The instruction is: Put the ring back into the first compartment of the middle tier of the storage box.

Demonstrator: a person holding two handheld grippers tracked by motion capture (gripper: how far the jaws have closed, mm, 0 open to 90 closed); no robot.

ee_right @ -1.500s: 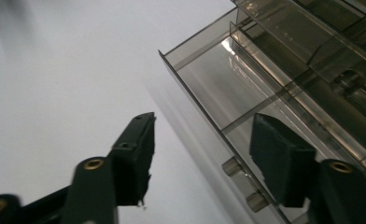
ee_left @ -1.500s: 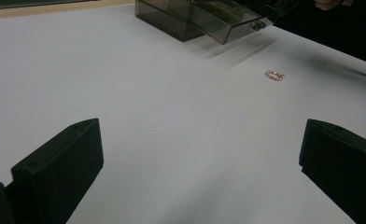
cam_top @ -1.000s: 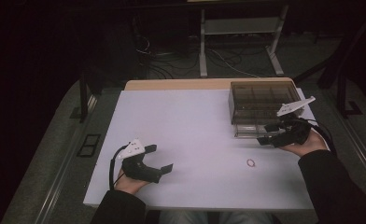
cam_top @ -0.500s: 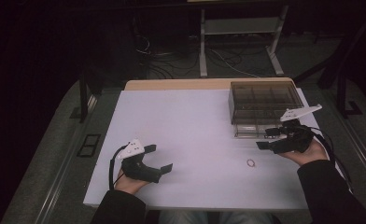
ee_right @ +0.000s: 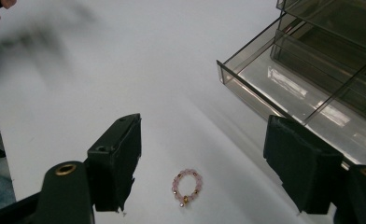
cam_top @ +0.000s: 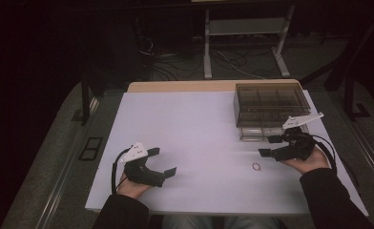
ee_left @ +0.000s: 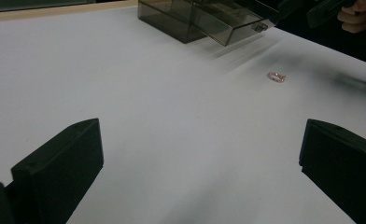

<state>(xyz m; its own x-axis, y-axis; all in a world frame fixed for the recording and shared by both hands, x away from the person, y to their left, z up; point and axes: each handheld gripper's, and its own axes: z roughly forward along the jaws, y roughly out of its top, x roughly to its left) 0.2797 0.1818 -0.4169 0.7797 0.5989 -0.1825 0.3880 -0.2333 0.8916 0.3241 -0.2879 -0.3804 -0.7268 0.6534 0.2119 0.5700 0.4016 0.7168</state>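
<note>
The small pink beaded bracelet (ee_right: 187, 186) lies flat on the white tabletop (cam_top: 199, 124), free of everything, a little in front of the smoky clear plastic drawer box (cam_top: 271, 101) at the far right. The box's bottom drawer (ee_right: 284, 88) stands pulled out toward the person and looks empty, which reads as a place made ready to take the bracelet. The right gripper (cam_top: 271, 146) hangs just beside the drawer front and near the bracelet, jaws spread wide with nothing between the pads; in the right gripper view the bracelet sits on the tabletop between and below the two jaws, so the gripper seems lined up for a descent onto it rather than gripping yet. Judgement: the wide gap suits a loop that must be straddled or caught by one side. The left gripper (cam_top: 162, 162) rests low over the near left part of the tabletop, well apart from box and bracelet, jaws likewise spread and empty. It appears parked out of the way, possibly in reserve to steady the box, which is light and could slide when the drawer is pushed shut.
</note>
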